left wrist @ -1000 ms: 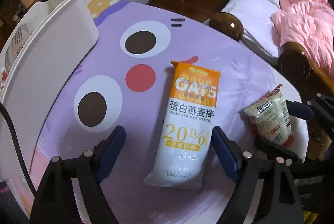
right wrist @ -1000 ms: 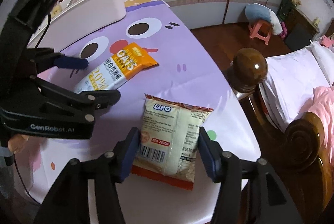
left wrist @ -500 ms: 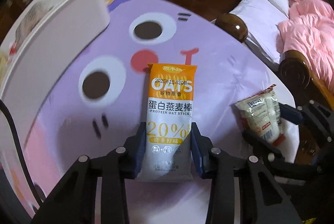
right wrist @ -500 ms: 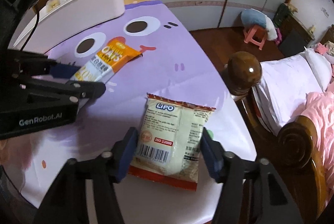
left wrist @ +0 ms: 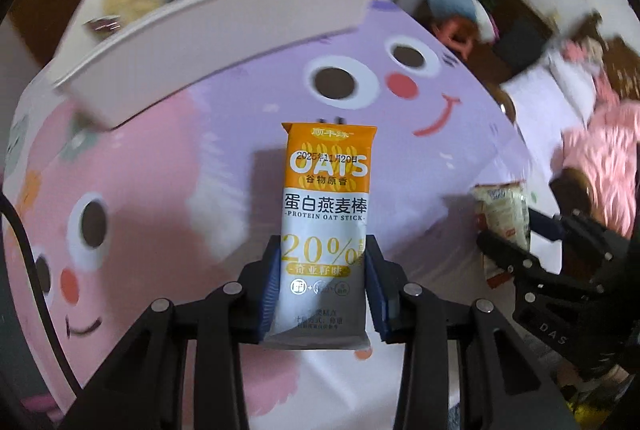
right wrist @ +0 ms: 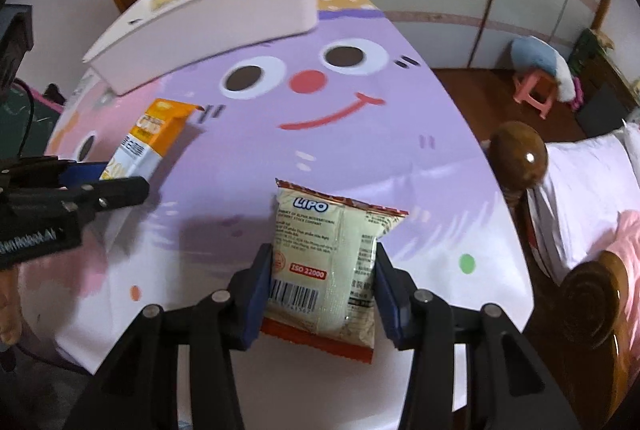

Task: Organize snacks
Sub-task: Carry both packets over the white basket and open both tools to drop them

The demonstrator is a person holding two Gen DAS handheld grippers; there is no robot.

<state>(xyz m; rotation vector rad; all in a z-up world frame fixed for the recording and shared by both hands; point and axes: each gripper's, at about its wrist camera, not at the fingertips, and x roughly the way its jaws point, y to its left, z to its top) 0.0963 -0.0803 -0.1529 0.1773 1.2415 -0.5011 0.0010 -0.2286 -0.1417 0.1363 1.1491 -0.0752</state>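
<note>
Snacks gripped above cartoon bench

Bench (right wrist: 400, 157) under a purple-and-pink smiling-face cloth carries a long white plastic bin (left wrist: 224, 41) at its far side, snacks inside. Left claw (left wrist: 322, 294) clamps the lower end of an orange-and-white oat stick wrapper (left wrist: 326, 213), lifted off the cloth. Right claw (right wrist: 322, 294) pinches a cream Lipo biscuit packet (right wrist: 328, 262) near the bench's front edge.

a: what lay past the table at two o'clock?
b: a pink stool (right wrist: 536, 91), a round wooden bedpost (right wrist: 518, 153).
a: and at three?
b: pink bedding (left wrist: 604, 145) on a white mattress (right wrist: 588, 181).
</note>
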